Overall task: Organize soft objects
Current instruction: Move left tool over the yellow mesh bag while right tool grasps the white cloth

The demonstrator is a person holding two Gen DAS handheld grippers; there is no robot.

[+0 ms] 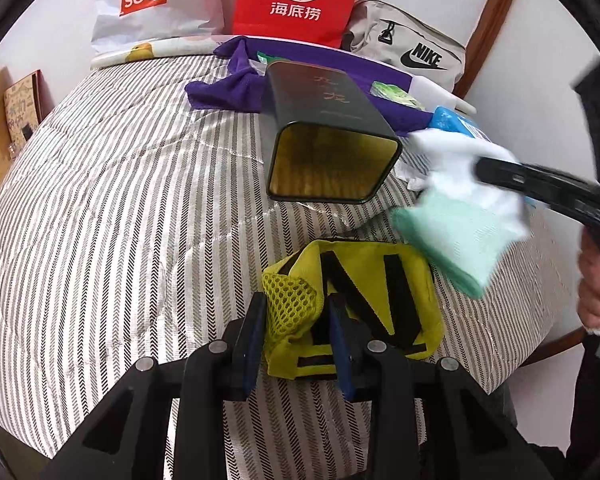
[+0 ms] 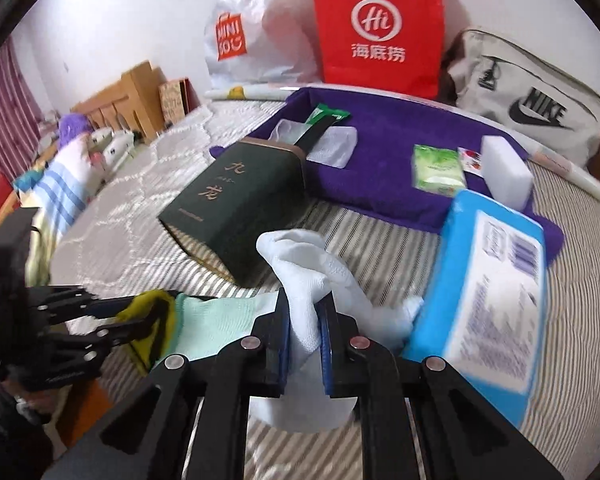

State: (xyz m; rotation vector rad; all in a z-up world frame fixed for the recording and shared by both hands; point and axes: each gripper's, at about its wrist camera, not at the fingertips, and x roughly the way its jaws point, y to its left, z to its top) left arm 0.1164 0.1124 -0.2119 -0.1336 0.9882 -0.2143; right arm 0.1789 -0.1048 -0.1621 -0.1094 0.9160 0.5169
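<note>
My left gripper [image 1: 296, 312] is shut on a yellow and black sock [image 1: 364, 304] by its mesh edge, low over the striped bed [image 1: 120, 200]. It also shows in the right wrist view [image 2: 140, 316] at the left. My right gripper [image 2: 304, 316] is shut on a white sock with a mint green cuff [image 2: 304, 276], held just above the bed. That sock shows in the left wrist view [image 1: 460, 232] at the right, blurred. A dark green open box [image 1: 332, 128] lies on its side between them; it also shows in the right wrist view [image 2: 236, 200].
A purple towel [image 2: 388, 140] at the back holds small packets and a white sponge [image 2: 504, 168]. A blue tissue pack [image 2: 488, 276] lies at the right. A red bag [image 2: 380, 24], a white Miniso bag [image 2: 240, 32] and a Nike bag [image 2: 532, 108] stand along the wall.
</note>
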